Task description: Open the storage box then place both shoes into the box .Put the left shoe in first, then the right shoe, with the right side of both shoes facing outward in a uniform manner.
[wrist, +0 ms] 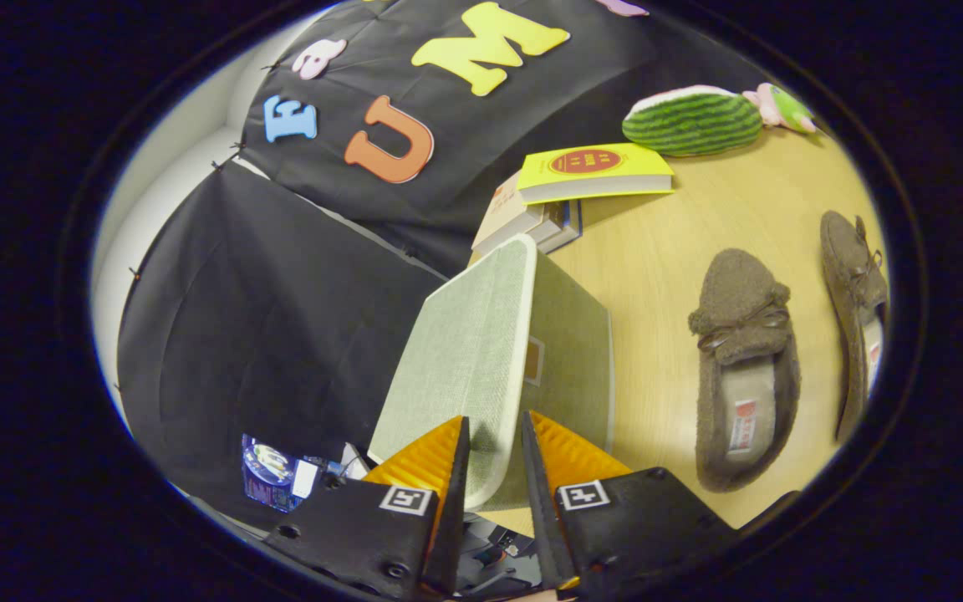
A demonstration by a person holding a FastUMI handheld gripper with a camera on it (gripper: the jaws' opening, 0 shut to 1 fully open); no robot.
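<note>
A pale green fabric storage box [572, 351] stands on the wooden table [657, 251], with its white-rimmed lid [465, 351] on top. My gripper [496, 422] is shut on the lid's near edge, one orange finger [423, 460] over the lid's top face and the other orange finger [569, 456] on the box's side of it. I cannot tell whether the lid has lifted off the body. Two brown fuzzy slippers lie on the table beyond the box: the nearer slipper [741, 359] and the farther slipper [853, 301], side by side with their openings toward me.
A stack of books topped by a yellow book [594, 171] lies just behind the box. Farther back sit a watermelon plush [690, 121] and a pink-and-green toy [782, 104]. Black cloth walls close in the table's far edge. A blue packet [268, 472] and clutter lie off the table.
</note>
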